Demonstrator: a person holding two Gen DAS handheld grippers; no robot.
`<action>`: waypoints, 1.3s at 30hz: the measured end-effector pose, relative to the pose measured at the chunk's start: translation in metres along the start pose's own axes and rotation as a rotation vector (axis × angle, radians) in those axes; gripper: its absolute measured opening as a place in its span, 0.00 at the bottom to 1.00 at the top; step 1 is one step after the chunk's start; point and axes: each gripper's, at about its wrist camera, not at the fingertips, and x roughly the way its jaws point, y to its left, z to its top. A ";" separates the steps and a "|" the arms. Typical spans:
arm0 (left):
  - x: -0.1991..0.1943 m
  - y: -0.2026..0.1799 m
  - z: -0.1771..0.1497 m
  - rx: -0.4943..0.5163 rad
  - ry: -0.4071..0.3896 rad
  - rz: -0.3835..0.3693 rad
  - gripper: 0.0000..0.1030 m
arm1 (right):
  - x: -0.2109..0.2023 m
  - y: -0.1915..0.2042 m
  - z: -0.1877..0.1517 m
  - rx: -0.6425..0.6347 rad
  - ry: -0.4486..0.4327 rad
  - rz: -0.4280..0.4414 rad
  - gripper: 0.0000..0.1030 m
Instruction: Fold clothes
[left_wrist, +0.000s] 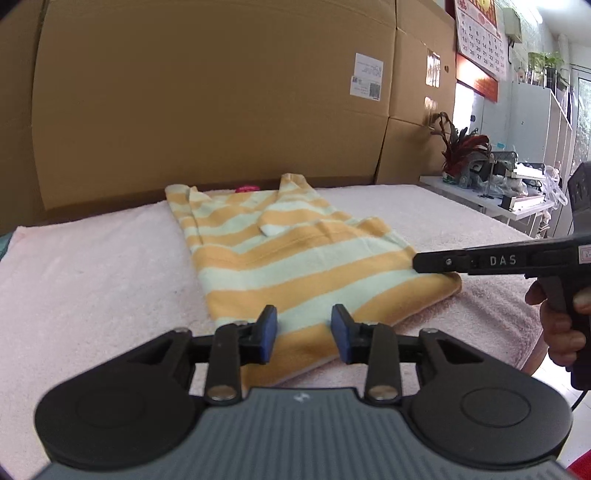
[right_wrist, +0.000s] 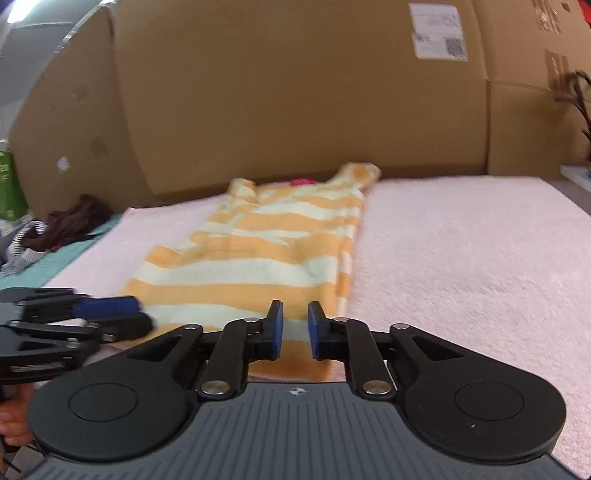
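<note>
Left wrist view shows the striped top, orange and pale bands, lying flat on the pink fleecy cover. Its shoulder straps point toward the cardboard boxes and its hem lies nearest the tongs. It looks already doubled lengthwise, with a flap lying across the middle.

The left gripper hangs over the near hem with its blue pads spread and pinching nothing. The right gripper sits at the hem's other corner, pads drawn close with a narrow gap between them. The blur makes it hard to be sure, but no cloth seems caught there.

This cloth should handle as light, soft and limp. It will sag and slide between layers rather than hold a crease. The sensible hold is at the two near hem corners, pinching every layer at once. Bite shallow, so the fluffy cover beneath is not taken up too.
</note>
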 end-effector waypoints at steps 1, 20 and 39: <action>-0.002 0.001 0.005 -0.005 -0.008 -0.005 0.33 | -0.002 -0.005 0.003 0.034 -0.001 0.009 0.00; 0.062 0.019 0.039 -0.072 0.048 -0.016 0.56 | 0.036 0.003 0.038 0.116 -0.018 0.153 0.08; 0.054 0.017 0.039 -0.057 0.019 -0.015 0.56 | 0.008 -0.039 0.001 0.271 0.067 0.268 0.00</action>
